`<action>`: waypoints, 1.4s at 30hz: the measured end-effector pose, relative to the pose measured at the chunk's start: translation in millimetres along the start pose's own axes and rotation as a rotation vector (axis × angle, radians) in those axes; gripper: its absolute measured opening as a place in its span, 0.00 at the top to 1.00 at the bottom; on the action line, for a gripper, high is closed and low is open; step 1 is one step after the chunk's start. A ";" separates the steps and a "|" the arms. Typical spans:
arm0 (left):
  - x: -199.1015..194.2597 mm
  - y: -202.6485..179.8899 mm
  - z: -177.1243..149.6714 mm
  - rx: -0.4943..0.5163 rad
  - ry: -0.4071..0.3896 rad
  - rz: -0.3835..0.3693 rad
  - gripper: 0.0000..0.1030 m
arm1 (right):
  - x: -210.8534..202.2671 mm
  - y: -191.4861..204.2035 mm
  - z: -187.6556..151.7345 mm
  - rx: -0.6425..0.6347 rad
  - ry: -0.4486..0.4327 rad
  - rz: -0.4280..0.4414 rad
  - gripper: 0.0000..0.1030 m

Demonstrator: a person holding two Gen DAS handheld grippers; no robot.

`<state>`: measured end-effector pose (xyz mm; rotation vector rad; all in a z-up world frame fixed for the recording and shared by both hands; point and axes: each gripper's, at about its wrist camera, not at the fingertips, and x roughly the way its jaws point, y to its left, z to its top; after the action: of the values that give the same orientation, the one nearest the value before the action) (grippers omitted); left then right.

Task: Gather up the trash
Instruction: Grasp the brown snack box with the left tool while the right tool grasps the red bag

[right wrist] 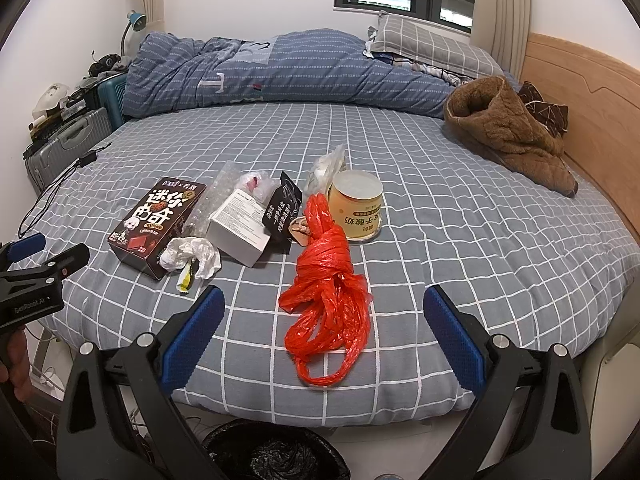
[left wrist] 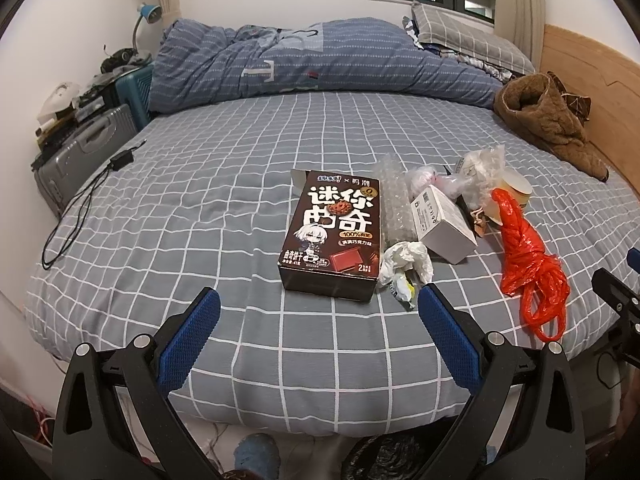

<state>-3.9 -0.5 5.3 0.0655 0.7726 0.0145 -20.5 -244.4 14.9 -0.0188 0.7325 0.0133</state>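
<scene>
A: Where does the trash sit?

B: It lies in a loose cluster on the grey checked bed sheet [right wrist: 440, 208], toward the near edge. The brown cookie box [left wrist: 334, 236] lies flat at the left end, a crumpled tissue [left wrist: 404, 264] touching its near corner, bubble wrap [left wrist: 394, 204] and a white carton [left wrist: 442, 224] just behind. The red plastic bag [right wrist: 328, 292], knotted into a rope, lies nearest the edge, with a yellow cup [right wrist: 358, 210] turned mouth-down just beyond it.

A: And the tools?

B: The left gripper [left wrist: 318, 340] hangs above the near edge with its blue pads spread wide, nothing between them, aimed at the cookie box. The right gripper [right wrist: 324, 340] is likewise spread and empty, the red bag lying straight ahead between its fingers.

A: Why held there?

B: Probably because each is lined up on its closest piece, and the bin [right wrist: 276, 450] with its black liner sits on the floor right below the edge, so a grabbed item needs only a short drop.

A: Any difficulty?

B: The bag looks limp and slippery, so a pinch at the knot seems safer than at the loose loops; the box likely needs its narrow side
</scene>
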 end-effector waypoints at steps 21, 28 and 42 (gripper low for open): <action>103.7 -1.7 34.8 0.003 0.159 -0.031 0.06 | 81.0 -12.6 22.5 -0.037 0.103 -0.033 0.17; 134.0 -10.0 36.9 0.031 0.207 -0.006 0.05 | 108.9 -12.9 22.2 -0.021 0.166 -0.010 0.23; 155.0 -22.6 44.6 0.053 0.237 0.011 0.06 | 131.4 -12.6 14.8 0.014 0.247 0.005 0.35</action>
<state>138.0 -19.7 -72.4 0.1200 1.0093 0.0120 87.4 -255.9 -61.8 -0.0046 0.9797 0.0110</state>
